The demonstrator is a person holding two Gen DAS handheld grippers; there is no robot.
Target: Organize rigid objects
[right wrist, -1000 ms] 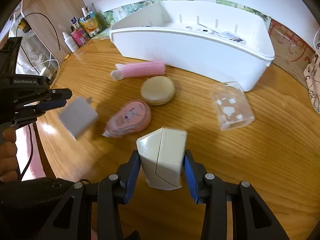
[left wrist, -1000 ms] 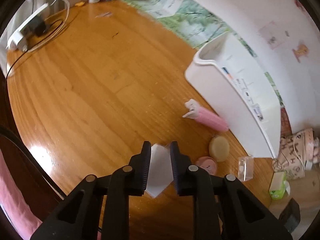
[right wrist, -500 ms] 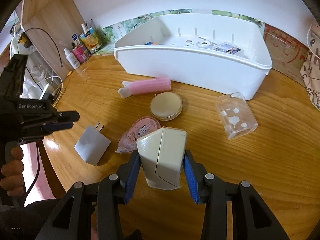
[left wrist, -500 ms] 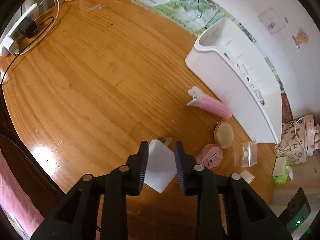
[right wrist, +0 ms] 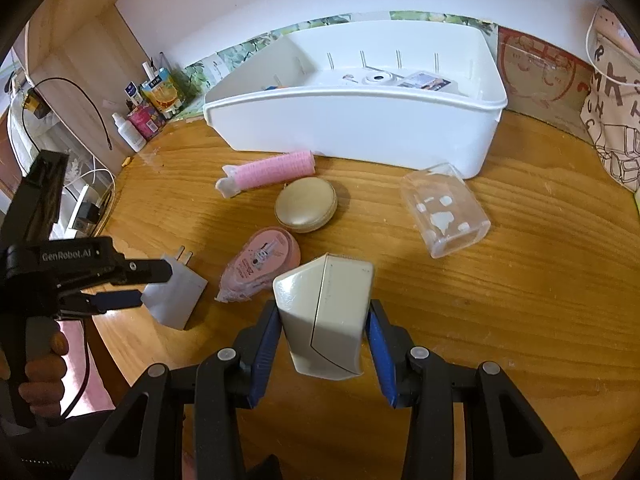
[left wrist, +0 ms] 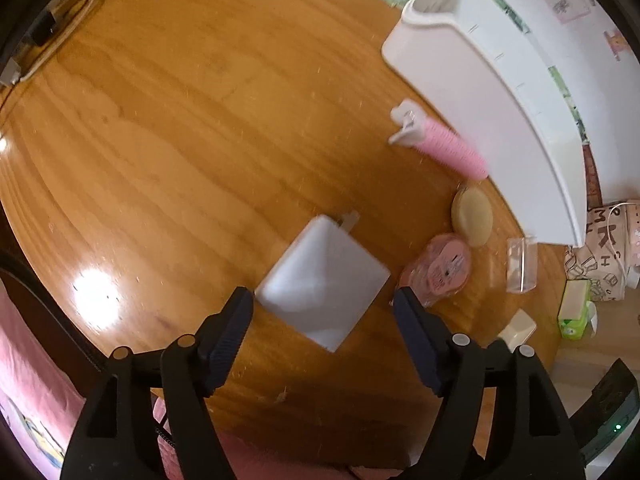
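Left claw (left wrist: pixel 323 312), jaws just spread, apparently straddles the white square plug adapter (left wrist: pixel 324 280) at twelve o'clock; right claw (right wrist: pixel 322 334) pinches a cream plastic box (right wrist: pixel 326 316).

Hidden, cropped and blurred parts across the two wrist views

In the left wrist view the white charger (left wrist: pixel 324 280) is smeared by motion, so whether it rests on the wooden table (left wrist: pixel 180 140) cannot be told; the left gripper's (left wrist: pixel 323 310) jaws have just been opening, with the charger between them and its near corner hidden behind the fingers. The white bin (right wrist: pixel 360 128) hides most of its contents behind its front wall; a few items inside are too small to identify. The bottles (right wrist: pixel 148 116) at the far corner carry unreadable labels. The beige box (right wrist: pixel 326 320) conceals the right gripper's (right wrist: pixel 324 344) pad faces. The patterned bag (right wrist: pixel 616 112) is cut off by the frame's edge.
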